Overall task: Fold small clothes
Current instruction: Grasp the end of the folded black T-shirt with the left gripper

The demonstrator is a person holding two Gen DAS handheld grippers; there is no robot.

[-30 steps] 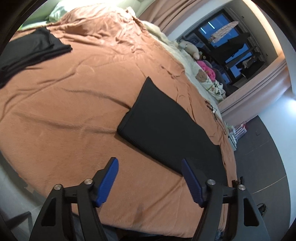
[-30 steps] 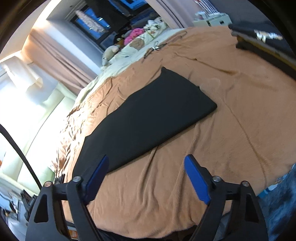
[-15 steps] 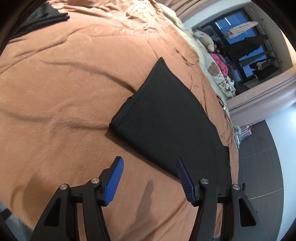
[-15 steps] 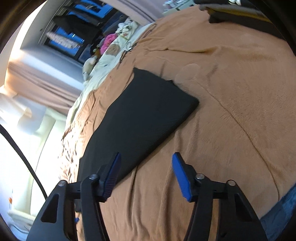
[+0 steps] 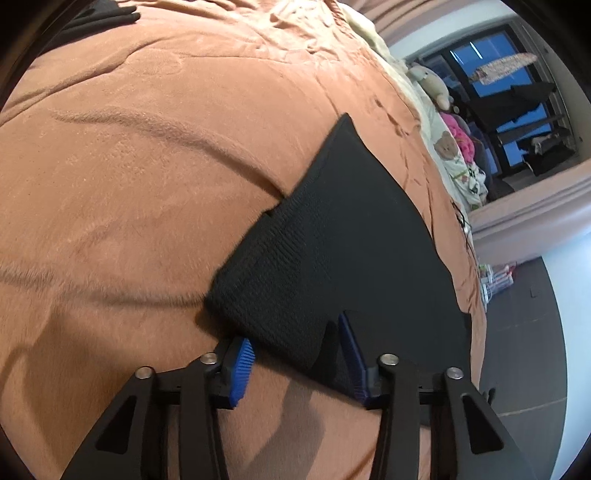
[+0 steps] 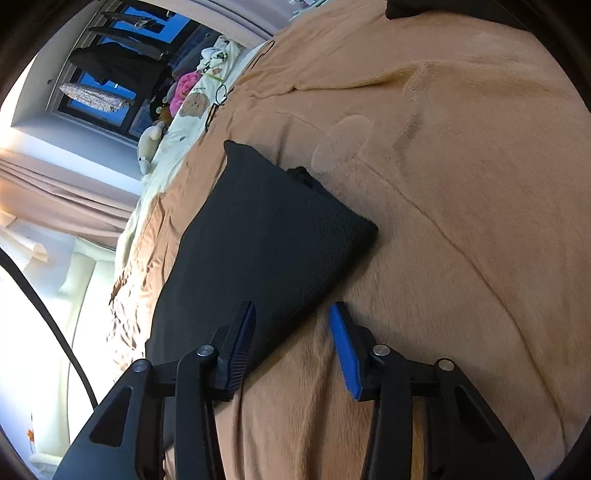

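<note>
- Left gripper (image 5: 295,354): jaws closing around the near edge of the black garment (image 5: 343,251), not yet pinched.
- Garment lies flat on the brown blanket (image 5: 147,184), already folded into a long strip.
- Right gripper (image 6: 291,343): closing over the other corner; the final fold looks still to come.

- The wide rust-orange fleece blanket (image 5: 140,192) lies bare to the left of the flat folded black knit garment (image 5: 343,251), with only shallow creases: open room there.
- A stack of dark folded clothes (image 5: 107,14) sits at the far left edge, well apart from the garment.
- Right of the garment, the blanket (image 6: 461,206) is likewise free up to another dark pile (image 6: 413,9) at the far edge.
- Beyond the garment, a cream bear-print quilt (image 6: 192,110) and plush toys (image 6: 149,142) crowd the far side.
</note>
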